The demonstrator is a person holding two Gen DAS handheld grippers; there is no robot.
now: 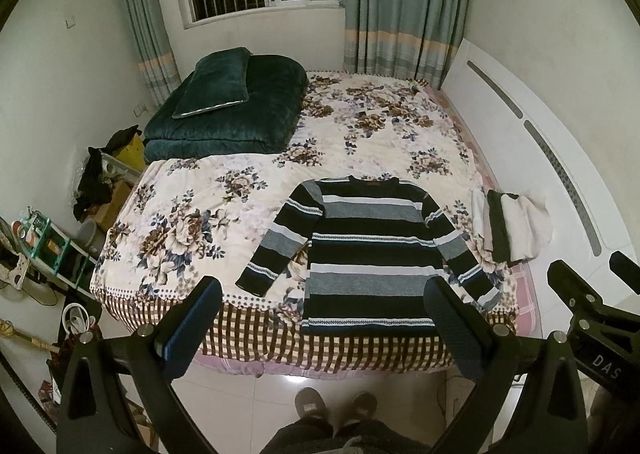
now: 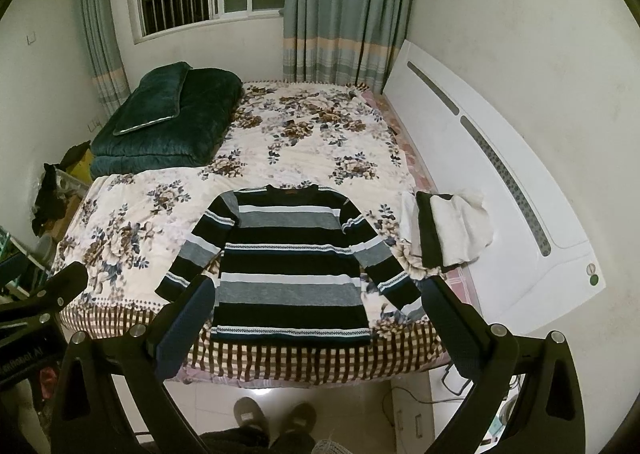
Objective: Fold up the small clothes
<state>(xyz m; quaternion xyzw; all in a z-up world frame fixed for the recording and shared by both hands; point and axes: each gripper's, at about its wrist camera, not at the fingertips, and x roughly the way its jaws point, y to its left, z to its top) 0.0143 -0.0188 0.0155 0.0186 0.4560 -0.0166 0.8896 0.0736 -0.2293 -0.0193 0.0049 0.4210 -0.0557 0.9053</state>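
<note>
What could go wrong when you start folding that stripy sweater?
The striped sweater lies with its hem at the bed's near edge, so a tug might slide it onto the floor. The small folded pile beside its sleeve could get knocked. Both grippers, left and right, are open and holding nothing.

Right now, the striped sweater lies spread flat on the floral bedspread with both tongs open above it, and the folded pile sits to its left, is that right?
Not quite: the folded pile sits to the right of the striped sweater, by the headboard, as the right wrist view shows. The rest holds: flat on the floral bedspread, left tongs and right tongs open.
</note>
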